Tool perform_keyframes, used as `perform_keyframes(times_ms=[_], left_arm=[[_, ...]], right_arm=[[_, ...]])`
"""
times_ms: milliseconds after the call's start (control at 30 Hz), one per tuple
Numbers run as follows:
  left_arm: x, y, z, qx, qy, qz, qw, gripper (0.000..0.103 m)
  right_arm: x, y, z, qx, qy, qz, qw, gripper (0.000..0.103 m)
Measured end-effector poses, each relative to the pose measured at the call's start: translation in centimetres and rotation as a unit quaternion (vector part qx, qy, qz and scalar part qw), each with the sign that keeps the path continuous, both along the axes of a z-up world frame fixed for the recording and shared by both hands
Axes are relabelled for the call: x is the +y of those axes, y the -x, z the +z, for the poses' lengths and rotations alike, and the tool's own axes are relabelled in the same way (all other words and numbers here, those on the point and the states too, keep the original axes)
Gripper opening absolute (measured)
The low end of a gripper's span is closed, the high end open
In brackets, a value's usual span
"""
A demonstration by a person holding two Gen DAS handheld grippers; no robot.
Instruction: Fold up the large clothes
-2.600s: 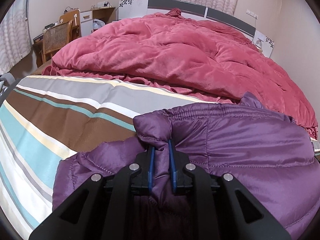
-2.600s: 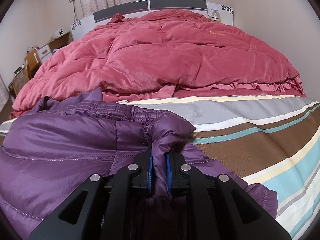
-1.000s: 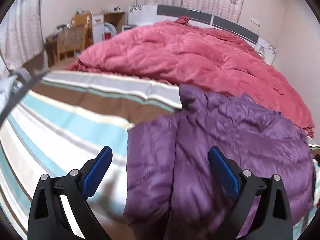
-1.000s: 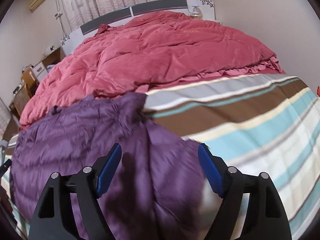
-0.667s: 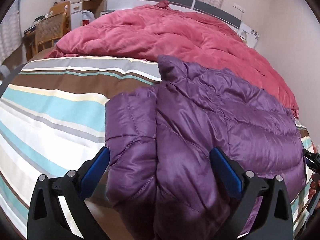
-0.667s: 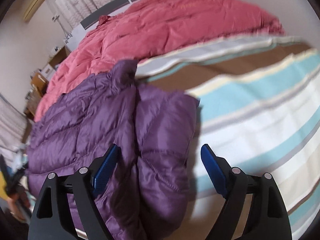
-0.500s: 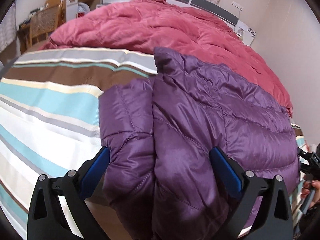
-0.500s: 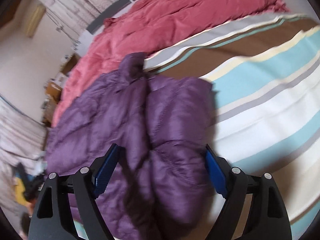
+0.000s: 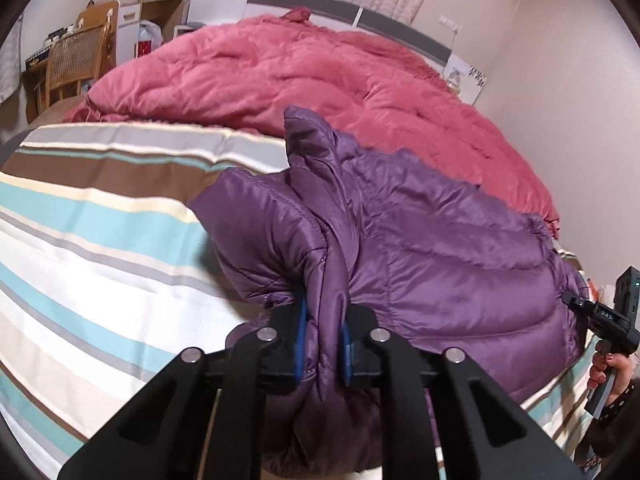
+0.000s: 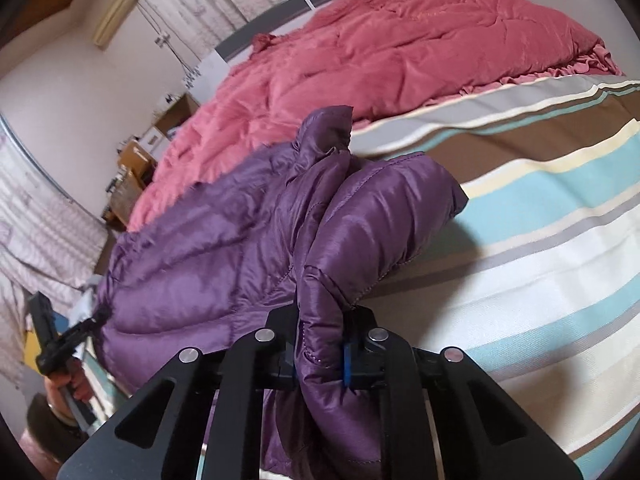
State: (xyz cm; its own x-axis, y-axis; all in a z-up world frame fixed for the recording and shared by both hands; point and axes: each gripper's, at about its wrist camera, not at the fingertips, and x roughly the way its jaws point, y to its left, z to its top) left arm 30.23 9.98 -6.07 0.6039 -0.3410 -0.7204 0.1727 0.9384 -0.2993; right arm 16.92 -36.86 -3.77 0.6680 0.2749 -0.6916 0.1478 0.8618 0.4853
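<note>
1. Purple quilted fabric of the down jacket is now pinched between the blue pads of the left gripper, whose jaws have just been closing on a bunched fold at the jacket's near edge; half a second ago they stood wide with nothing clamped.
2. The right gripper has likewise just been closing and is clenched on a puffy fold of the same jacket, directly ahead of its fingers.
3. The jacket is seen lying on the striped bedsheet, spread away from both tools towards the red comforter beyond, with its collar standing up at the far end.
4. Each gripper can be seen from the other's camera, at the opposite near corner of the jacket.
5. With both near corners gripped, the next fold is judged ready to begin: the near edge would probably be lifted and carried forward towards the collar.
</note>
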Motion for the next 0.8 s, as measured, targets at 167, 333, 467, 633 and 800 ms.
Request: perform_keyframes(times_ms=[167,333,467,633,800], left_arm=[[0.6,2.4,2.3,-0.021,0.010,-0.011,0.9997,0.009],[1.3,4.9,3.1,-0.021,0.022,-0.015,0.9994,0.009],[2.2,7.7,2.9,-0.014,0.036,-0.017,0.9991,0.009],[3.2,12.4,2.0,-0.006,0.041,-0.023,0.9989,0.009],[3.9,16.1,1.3,-0.001,0.044,-0.026,0.9987,0.010]], right_arm=[[0.1,1.2,1.9,-0.016,-0.002,0.009,1.000,0.013],[0.2,3.2,3.3,-0.023,-0.012,0.014,1.000,0.013],[0.1,5.5,3.8,-0.024,-0.021,0.022,0.999,0.013],[0.2,9.3,3.5,-0.019,-0.037,0.029,0.999,0.013],[0.3,13.5,2.5,-0.012,-0.050,0.030,0.998,0.013]])
